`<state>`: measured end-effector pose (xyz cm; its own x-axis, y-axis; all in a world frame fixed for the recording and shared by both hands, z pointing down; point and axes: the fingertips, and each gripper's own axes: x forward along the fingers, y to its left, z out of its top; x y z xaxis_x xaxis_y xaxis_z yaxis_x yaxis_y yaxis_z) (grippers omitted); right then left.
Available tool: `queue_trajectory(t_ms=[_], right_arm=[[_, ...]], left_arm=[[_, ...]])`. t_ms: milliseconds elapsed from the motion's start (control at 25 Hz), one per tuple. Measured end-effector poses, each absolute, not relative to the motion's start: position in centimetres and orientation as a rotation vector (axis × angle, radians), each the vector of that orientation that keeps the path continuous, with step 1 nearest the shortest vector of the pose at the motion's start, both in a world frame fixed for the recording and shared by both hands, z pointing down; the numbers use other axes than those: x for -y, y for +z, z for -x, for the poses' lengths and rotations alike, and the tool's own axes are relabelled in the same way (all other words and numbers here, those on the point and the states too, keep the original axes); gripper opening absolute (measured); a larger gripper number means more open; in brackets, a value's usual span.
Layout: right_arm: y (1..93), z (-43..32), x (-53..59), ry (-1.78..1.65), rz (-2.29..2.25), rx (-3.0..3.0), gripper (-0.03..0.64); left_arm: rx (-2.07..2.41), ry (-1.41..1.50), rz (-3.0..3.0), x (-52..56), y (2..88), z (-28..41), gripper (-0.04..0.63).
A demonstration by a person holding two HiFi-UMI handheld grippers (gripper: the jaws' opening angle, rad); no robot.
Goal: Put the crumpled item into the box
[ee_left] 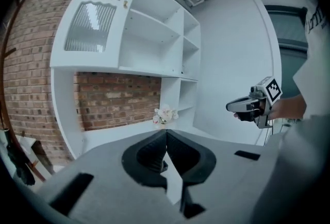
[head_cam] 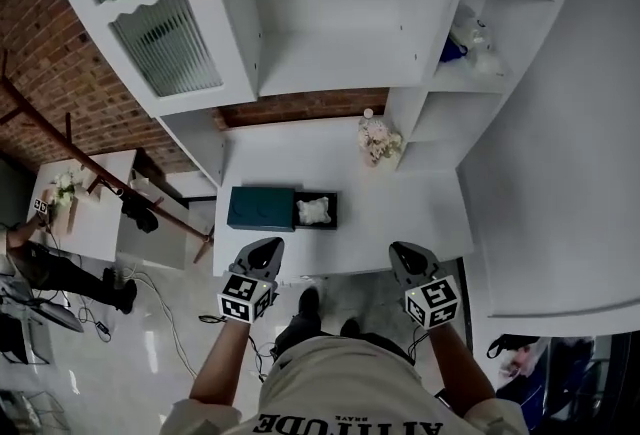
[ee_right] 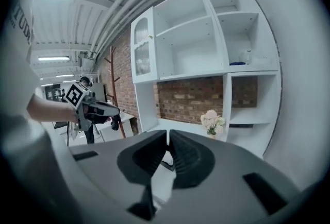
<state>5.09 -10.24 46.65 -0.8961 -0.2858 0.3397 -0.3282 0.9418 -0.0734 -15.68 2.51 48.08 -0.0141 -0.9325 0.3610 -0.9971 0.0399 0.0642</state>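
Note:
A white crumpled item [head_cam: 314, 210] lies inside the open dark half of a teal box [head_cam: 260, 208] on the white counter [head_cam: 400, 198]. Both grippers hang in front of the counter's near edge, apart from the box. My left gripper [head_cam: 265, 247] is below the box's left part, and its jaws meet at the tips [ee_left: 166, 133] with nothing between them. My right gripper [head_cam: 403, 253] is off to the right, and its jaws [ee_right: 168, 133] are also shut and empty. The box is hidden behind the jaws in both gripper views.
A small bunch of pale flowers [head_cam: 378, 138] stands at the back right of the counter. White shelves [head_cam: 340, 53] rise behind it, with a blue thing [head_cam: 452, 48] on a right shelf. A brick wall and a coat rack [head_cam: 100, 168] are at the left.

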Motion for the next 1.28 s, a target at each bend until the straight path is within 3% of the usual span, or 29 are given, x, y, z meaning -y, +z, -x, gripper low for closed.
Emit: queue_trajectory(t_ms=[520, 1280], right_arm=[[46.4, -7.7, 8.2, 0.191, -0.355, 2.809, 0.035], [43.8, -5.5, 4.9, 0.152, -0.485, 2.828, 0.035]], left_arm=[[2.163, 0.227, -1.857, -9.3, 45.7, 10.8, 0.026], [2.220, 0.127, -1.886, -14.3, 43.8, 16.2, 0.026]])
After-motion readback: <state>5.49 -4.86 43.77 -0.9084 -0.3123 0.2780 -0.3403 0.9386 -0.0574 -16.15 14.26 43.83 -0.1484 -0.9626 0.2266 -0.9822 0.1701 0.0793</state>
